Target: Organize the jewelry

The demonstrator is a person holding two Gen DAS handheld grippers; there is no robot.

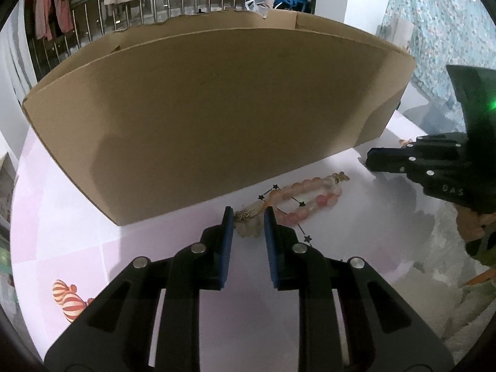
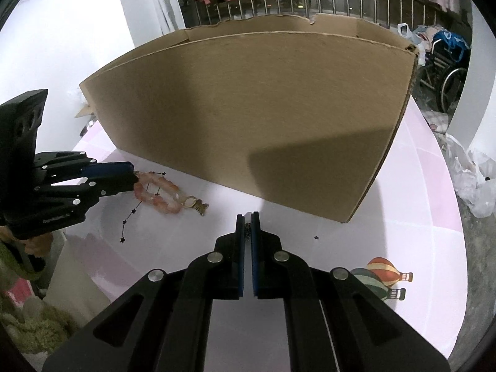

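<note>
A pink counter point(image 1: 77, 241) holds a cardboard box point(image 1: 217, 117). My left gripper point(image 1: 246, 214), half open, straddles the bracelet point(image 1: 310, 198) at 12 o'clock. My right gripper point(image 2: 247, 217) pinches something small and dark. Closing off-centre may squirt beads free.

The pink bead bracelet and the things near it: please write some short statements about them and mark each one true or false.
1. The pink bead bracelet lies on the table in front of the cardboard box. True.
2. The bracelet is already inside the box. False: it lies on the table outside the box.
3. The left tongs are open, with their fingers at one end of the bracelet. True.
4. The right tongs are wide open. False: their fingers are nearly together, with something small and dark between them that is too small to identify.
5. The box is closed with a lid. False: its top is open, with torn edges.
</note>
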